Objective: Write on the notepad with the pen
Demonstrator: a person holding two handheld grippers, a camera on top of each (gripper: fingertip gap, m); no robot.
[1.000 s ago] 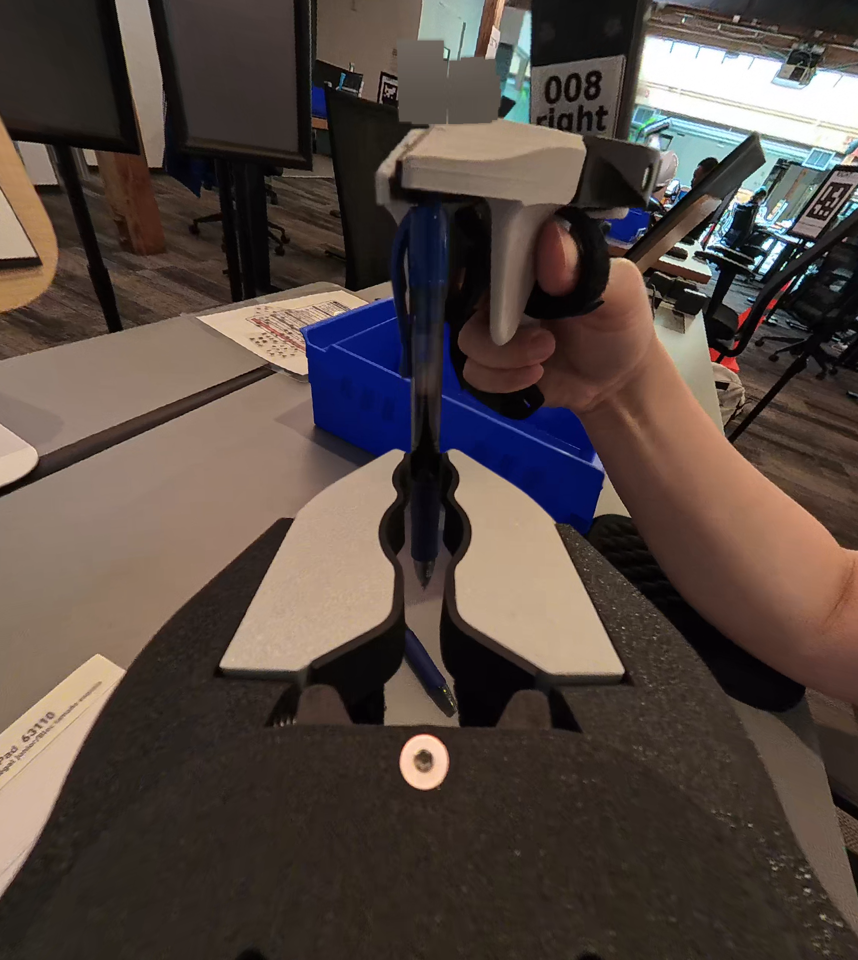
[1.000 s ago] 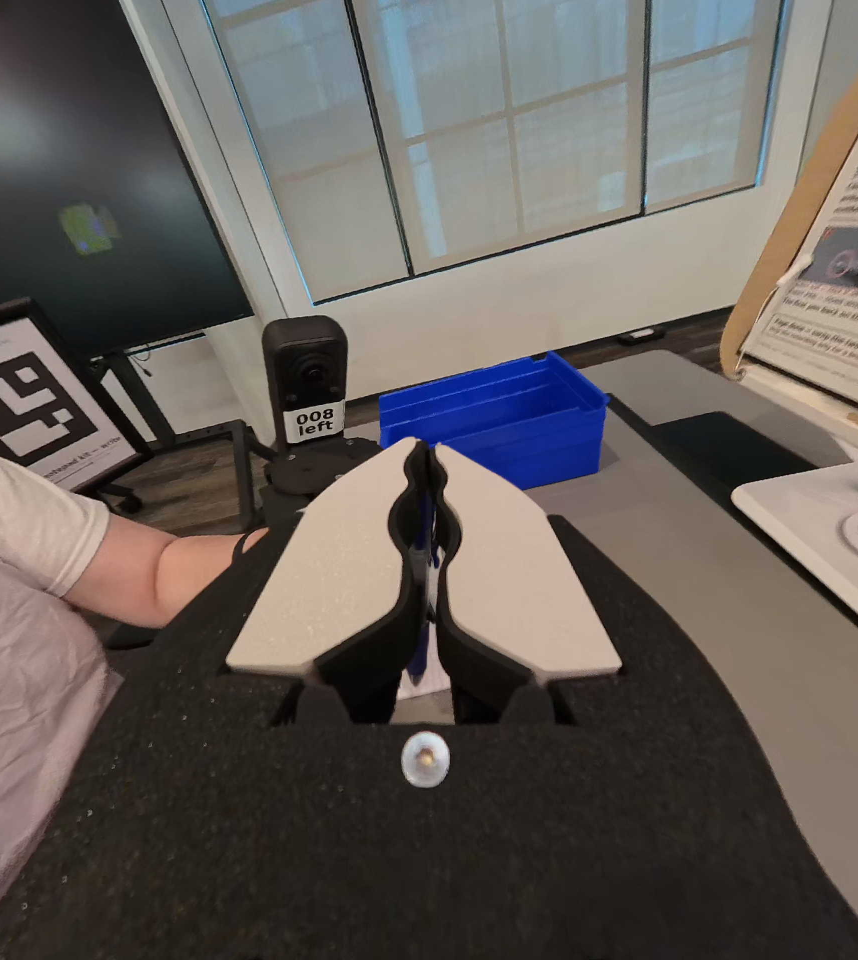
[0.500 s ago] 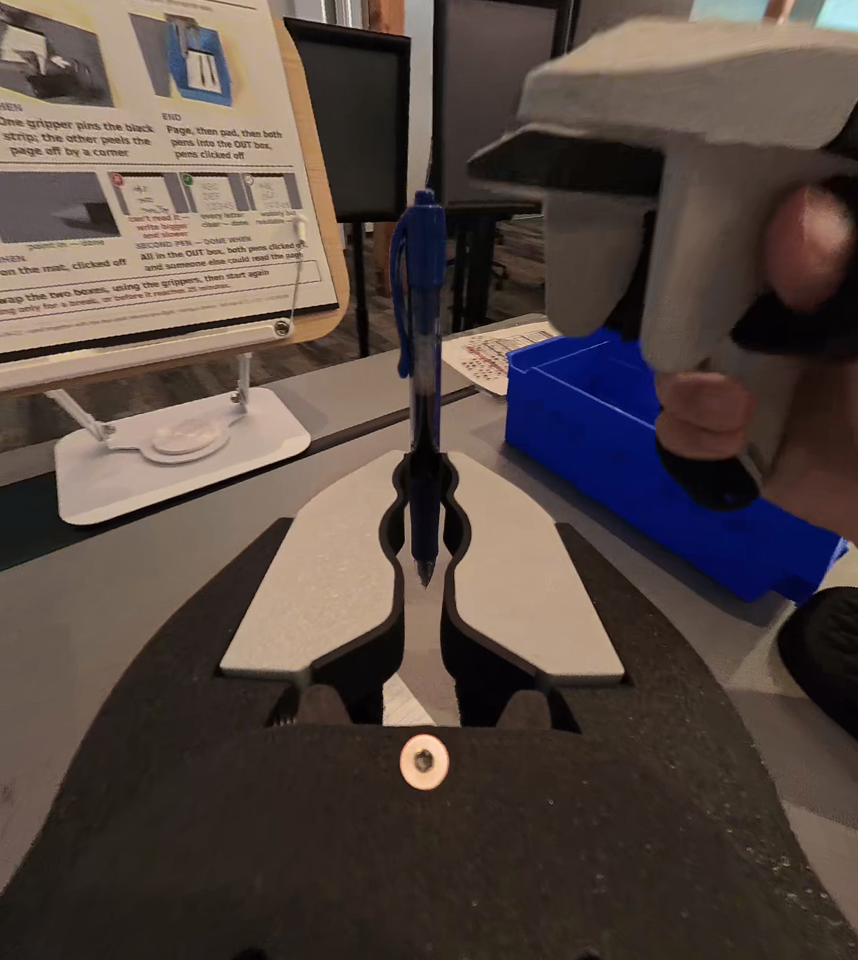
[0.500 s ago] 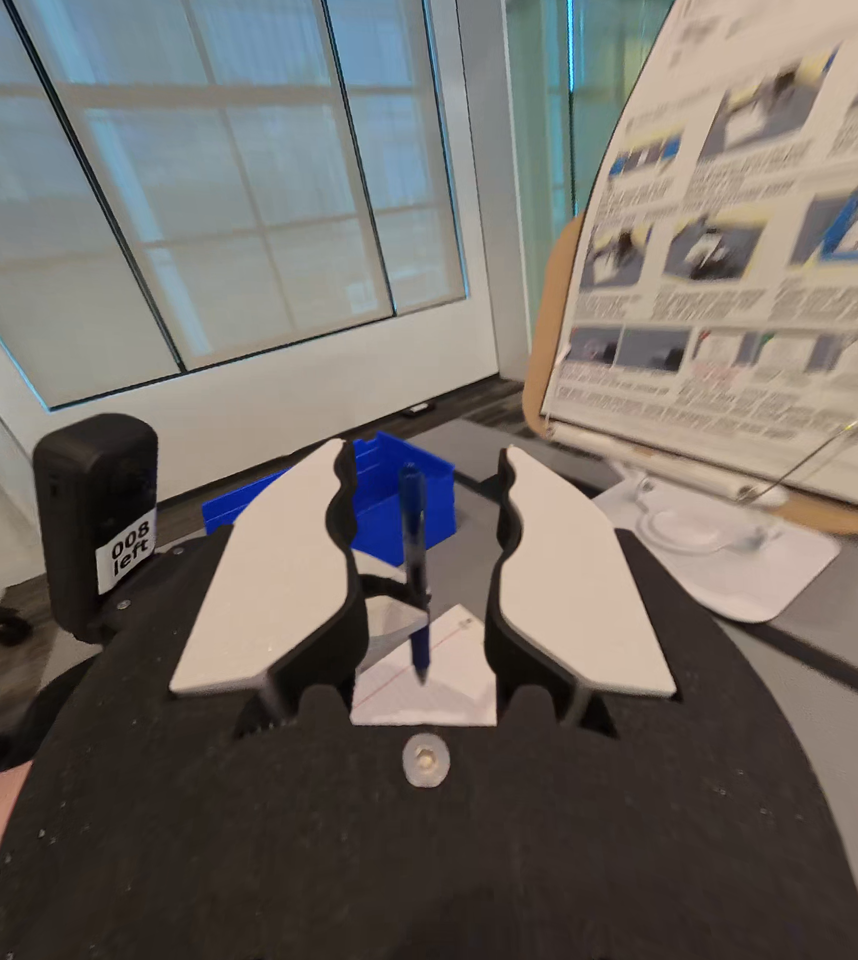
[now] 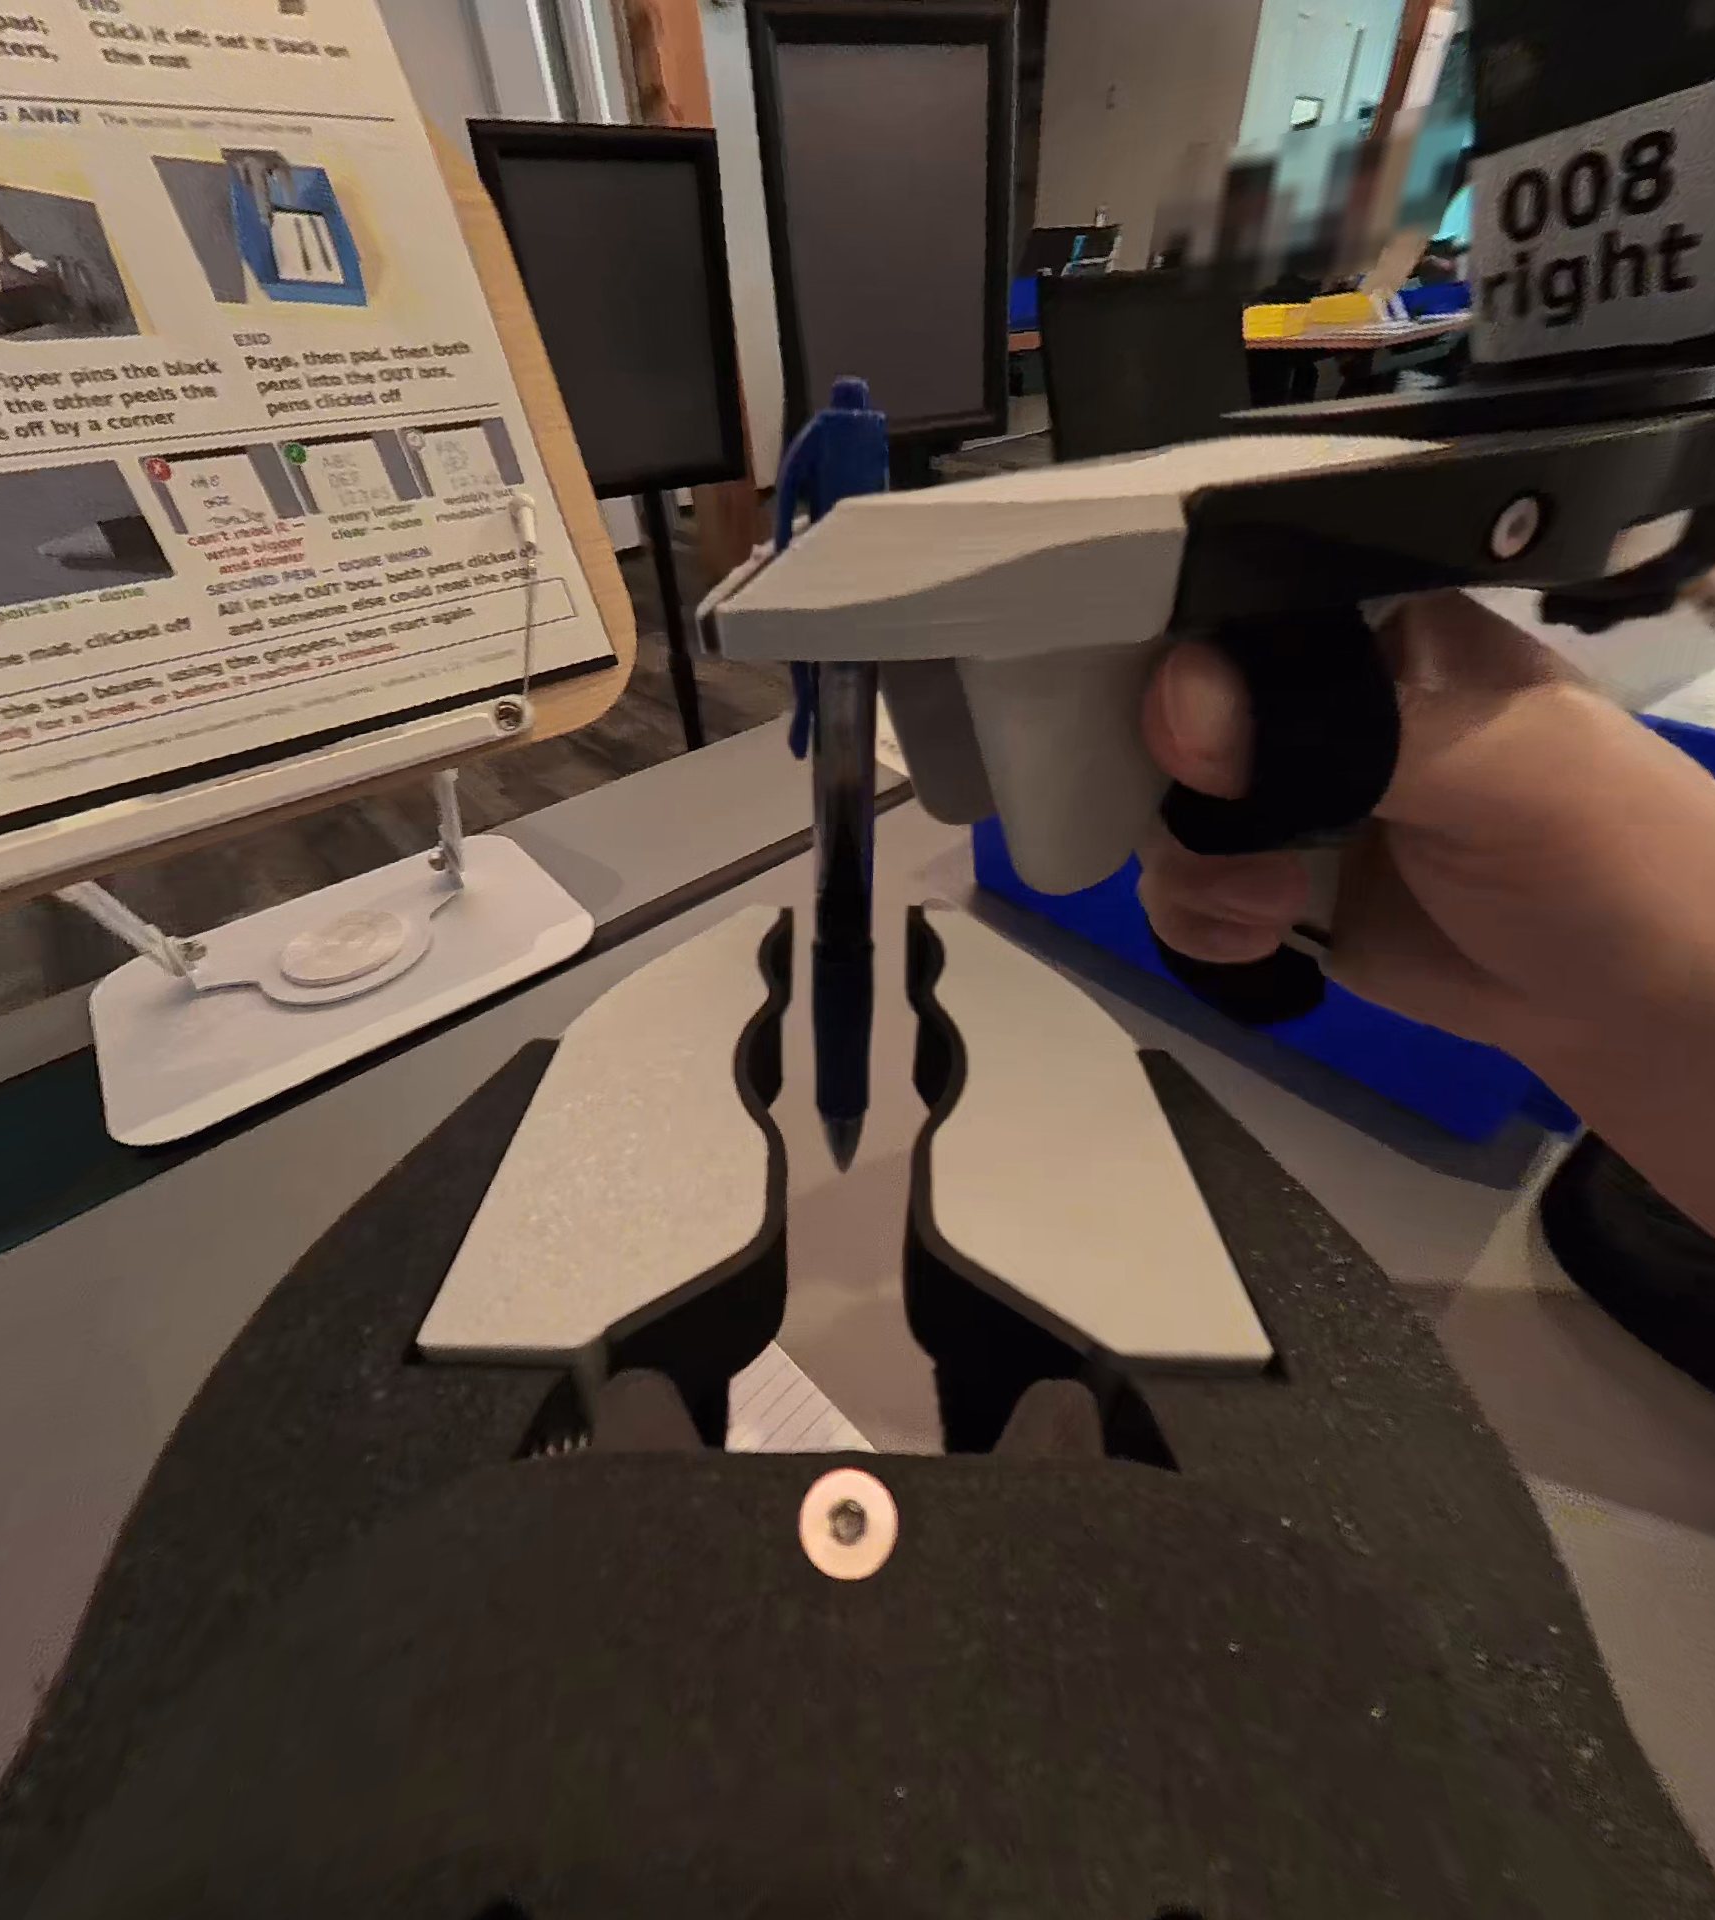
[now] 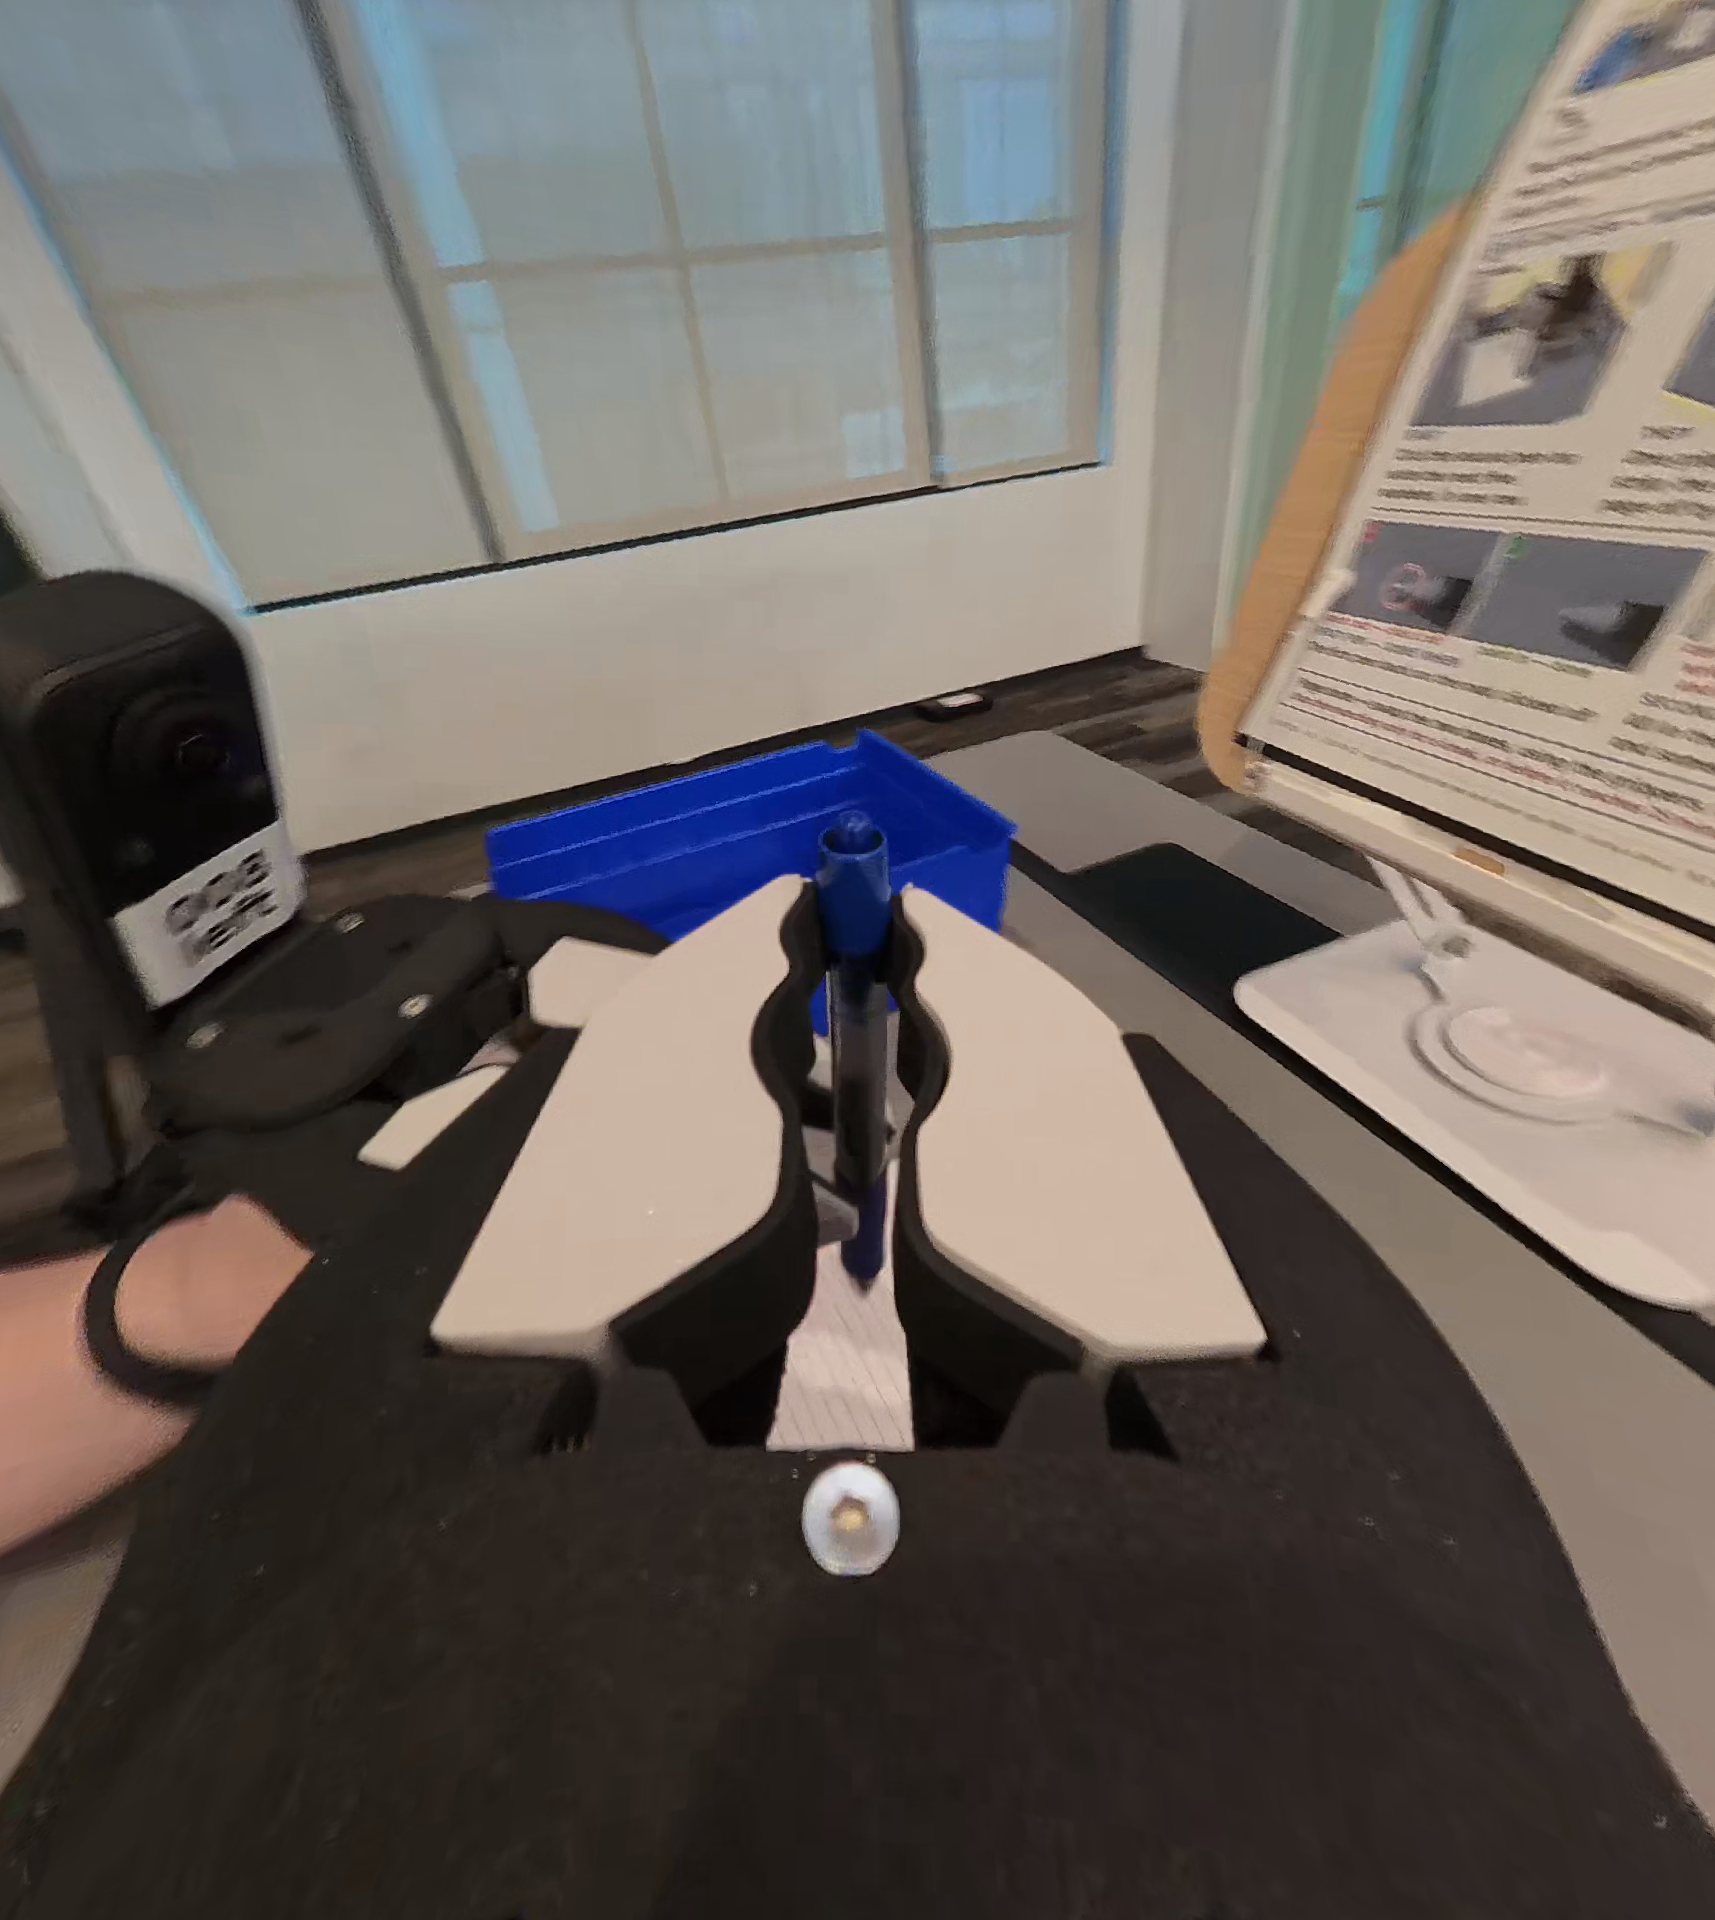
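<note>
A blue pen [image 6: 855, 1049] stands upright, tip down. My right gripper [image 6: 853, 914] is shut on its upper barrel, just below the clicker. In the left wrist view the pen [image 5: 840, 935] hangs between the fingers of my left gripper [image 5: 842, 935], which is open with a gap on each side of the pen. The right gripper [image 5: 791, 613] shows there above, held by a hand. The lined white notepad [image 6: 842, 1382] lies on the table below the pen tip; a corner of it shows in the left wrist view [image 5: 780, 1403]. The left gripper's fingers [image 6: 572, 971] show below the right one.
A blue bin [image 6: 728, 831] stands on the grey table beyond the grippers, also in the left wrist view [image 5: 1352, 1039]. An instruction board [image 5: 209, 416] on a white stand base [image 5: 333, 987] stands at the table's far side, at the right in the right wrist view [image 6: 1559, 520]. My hands' fingertips stand some 5 centimeters from each other.
One second ago both grippers held the pen. The right one opened, moved up and shut on the pen's upper barrel. The left one has let go and opened.
</note>
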